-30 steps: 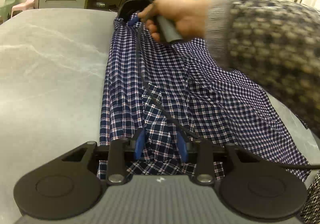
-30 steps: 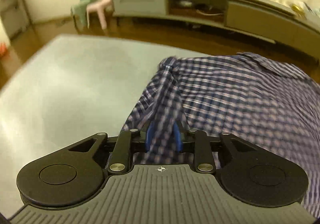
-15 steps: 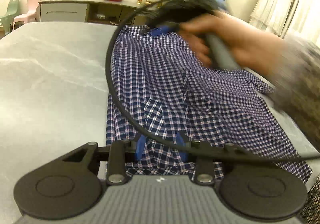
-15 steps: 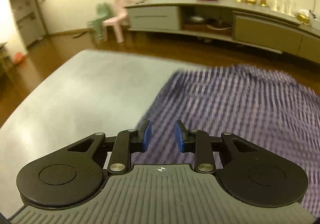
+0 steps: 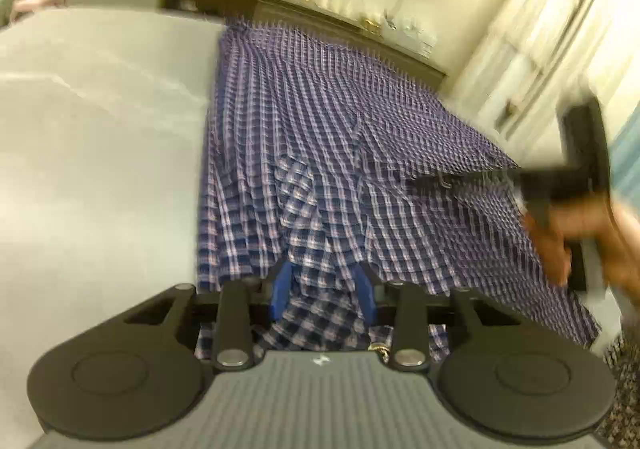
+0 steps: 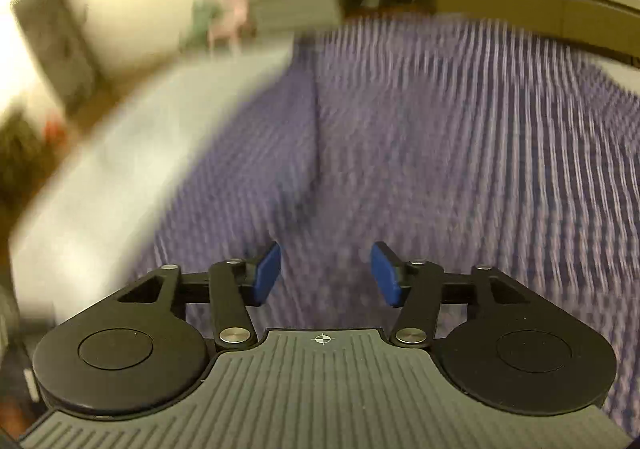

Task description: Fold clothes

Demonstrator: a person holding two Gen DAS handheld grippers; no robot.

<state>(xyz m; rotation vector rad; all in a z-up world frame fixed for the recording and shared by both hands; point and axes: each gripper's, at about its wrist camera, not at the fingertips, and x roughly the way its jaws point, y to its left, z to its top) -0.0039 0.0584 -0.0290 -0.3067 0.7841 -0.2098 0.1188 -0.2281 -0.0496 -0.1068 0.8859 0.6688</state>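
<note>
**Right side let go, left still pinching the hem**

So the navy-and-white checked cotton shirt (image 5: 320, 137) lies spread along the right half of the pale grey marble-look table (image 5: 100, 129), with one long edge folded in toward the middle. A second ago the right gripper (image 6: 325, 273) was clamped on a bunched corner at the far end of that shirt. Now its blue pads are apart and opening wider, with nothing between them, just blurry check fabric passing underneath. In the left view the person's hand (image 5: 576, 233) carrying it has swung from the far end of the shirt over to its right edge.

The left gripper (image 5: 323, 291) hasn't budged: jaws partly closed, blue pads pressing a gathered ridge of the near hem, same as before.

My read is that the far corner has been laid down and that fold is done. The right side looks headed for a new grab spot along the shirt's right edge while the left anchors the cloth.
</note>
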